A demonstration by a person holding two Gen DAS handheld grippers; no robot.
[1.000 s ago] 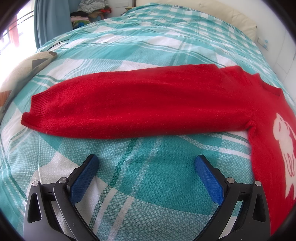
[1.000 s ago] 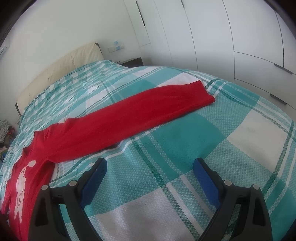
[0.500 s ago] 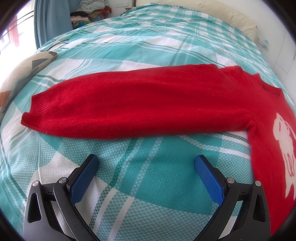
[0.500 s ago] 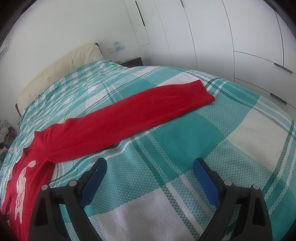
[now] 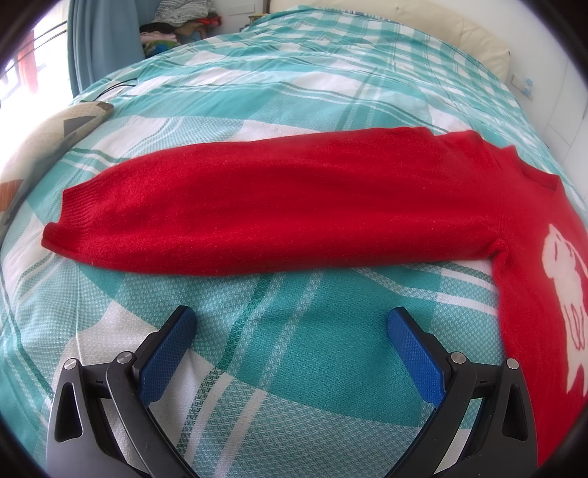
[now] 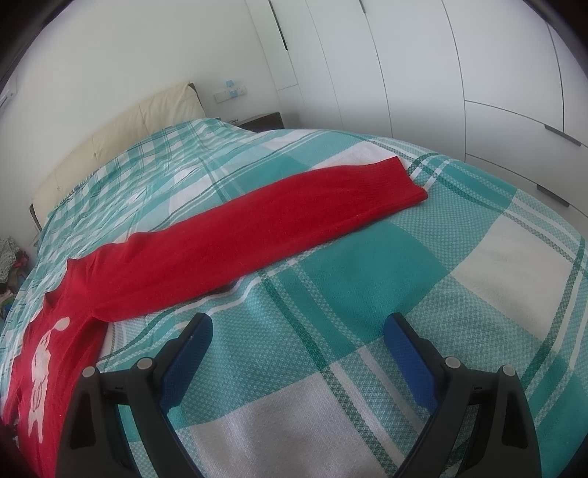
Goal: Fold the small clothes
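A red knit sweater (image 5: 294, 213) with a white animal print (image 5: 566, 279) lies flat on the bed. In the left wrist view one sleeve stretches left to its ribbed cuff (image 5: 70, 220). My left gripper (image 5: 290, 323) is open and empty, above the bedspread just short of that sleeve. In the right wrist view the other sleeve (image 6: 257, 235) stretches right to its cuff (image 6: 400, 184), with the body and print (image 6: 44, 364) at the far left. My right gripper (image 6: 297, 327) is open and empty, just short of that sleeve.
The bed has a teal and white plaid bedspread (image 5: 294, 386) and a cream headboard (image 6: 121, 136). White wardrobe doors (image 6: 441, 73) stand beyond the bed's right side. A patterned cushion (image 5: 47, 136) and a pile of clothes (image 5: 176, 22) lie off the left side.
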